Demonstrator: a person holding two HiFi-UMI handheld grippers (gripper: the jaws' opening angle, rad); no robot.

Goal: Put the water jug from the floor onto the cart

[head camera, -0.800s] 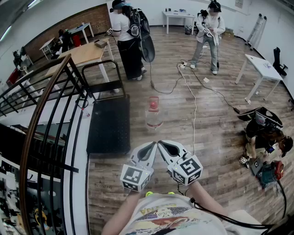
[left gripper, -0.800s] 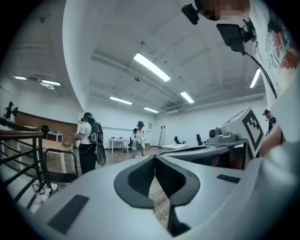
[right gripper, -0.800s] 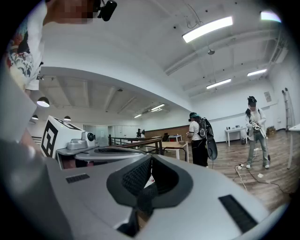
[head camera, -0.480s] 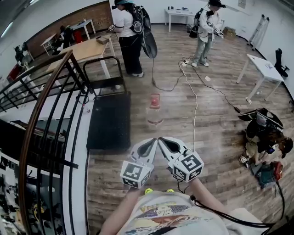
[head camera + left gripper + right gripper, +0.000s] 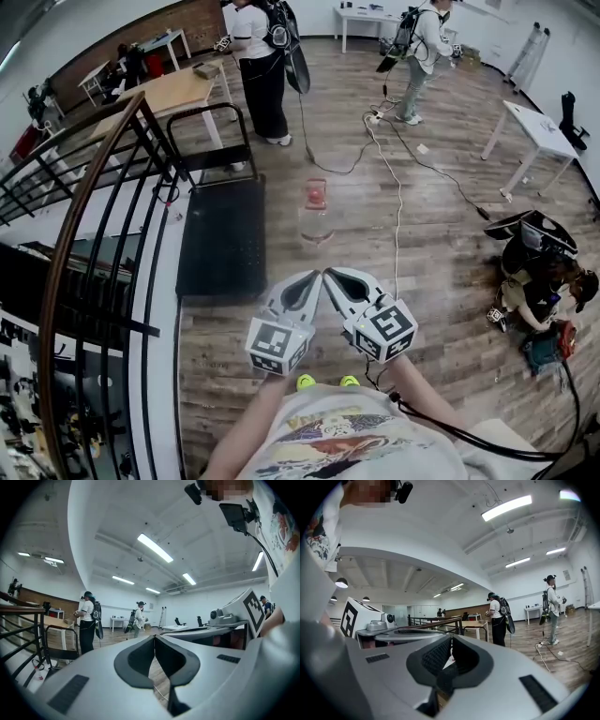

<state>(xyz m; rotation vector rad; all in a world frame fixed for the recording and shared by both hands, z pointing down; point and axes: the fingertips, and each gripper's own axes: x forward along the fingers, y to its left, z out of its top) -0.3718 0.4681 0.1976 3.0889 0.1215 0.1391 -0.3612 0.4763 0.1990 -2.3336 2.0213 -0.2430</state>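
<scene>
A clear water jug [image 5: 317, 223] with a red cap [image 5: 316, 195] stands upright on the wood floor in the head view. To its left lies the black flat cart [image 5: 223, 253] with its push handle [image 5: 204, 131] at the far end. My left gripper [image 5: 314, 277] and right gripper [image 5: 326, 275] are held level side by side, tips almost touching, a short way short of the jug. Both are shut with nothing between the jaws. The left gripper's jaws [image 5: 154, 639] and the right gripper's jaws [image 5: 451, 641] meet at their tips in the gripper views; the jug is hidden there.
A dark stair railing [image 5: 94, 225] runs along the left of the cart. A white cable [image 5: 397, 225] trails over the floor right of the jug. Two persons [image 5: 262, 66] stand at the back, another crouches by bags [image 5: 534, 281] at right. Tables [image 5: 534, 131] stand around.
The jug and cart sit slightly higher in the head view than before. The person at the back right has walked further away. Both grippers stay shut and together.
</scene>
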